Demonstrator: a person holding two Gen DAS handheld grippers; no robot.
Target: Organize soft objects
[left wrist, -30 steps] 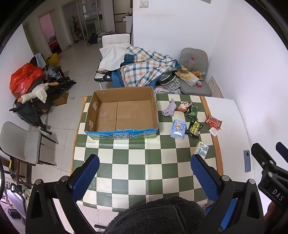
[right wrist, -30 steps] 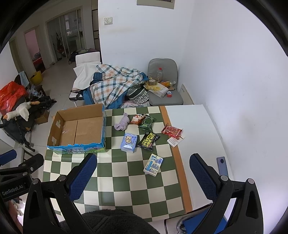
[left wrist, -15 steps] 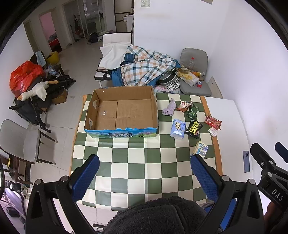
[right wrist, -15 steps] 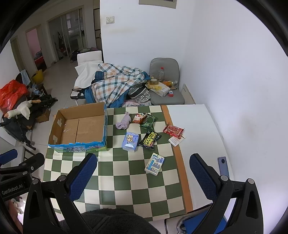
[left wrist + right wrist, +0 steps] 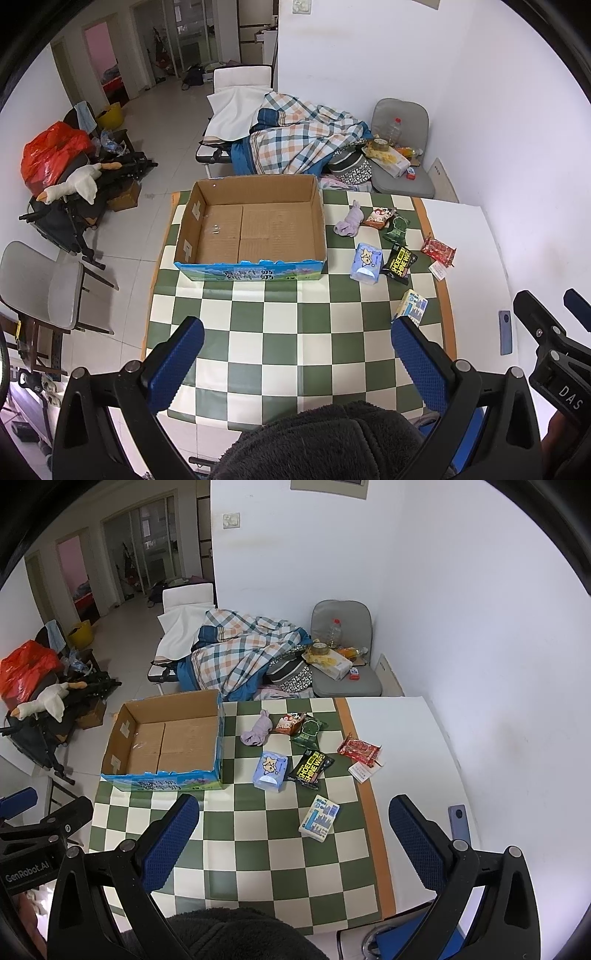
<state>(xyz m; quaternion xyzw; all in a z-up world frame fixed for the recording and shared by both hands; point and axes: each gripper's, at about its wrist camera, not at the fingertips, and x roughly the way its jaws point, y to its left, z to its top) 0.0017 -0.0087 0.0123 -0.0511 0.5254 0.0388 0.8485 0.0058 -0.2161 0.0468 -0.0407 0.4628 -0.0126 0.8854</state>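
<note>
An open cardboard box sits empty at the far left of a green-and-white checked table. To its right lie a crumpled lilac cloth, a pale blue tissue pack, a black wipes packet, a green packet, a red packet and a small blue-white box. High above the near edge, my left gripper and right gripper both hang open and hold nothing.
A phone lies on the white tabletop at the right. Behind the table stand a grey chair with clutter and a cot with a plaid blanket. Another grey chair stands on the left floor. A dark fleece sleeve fills the bottom.
Both grippers have drawn back and up a little, so the table and box look slightly smaller. Nothing on the table has moved.
</note>
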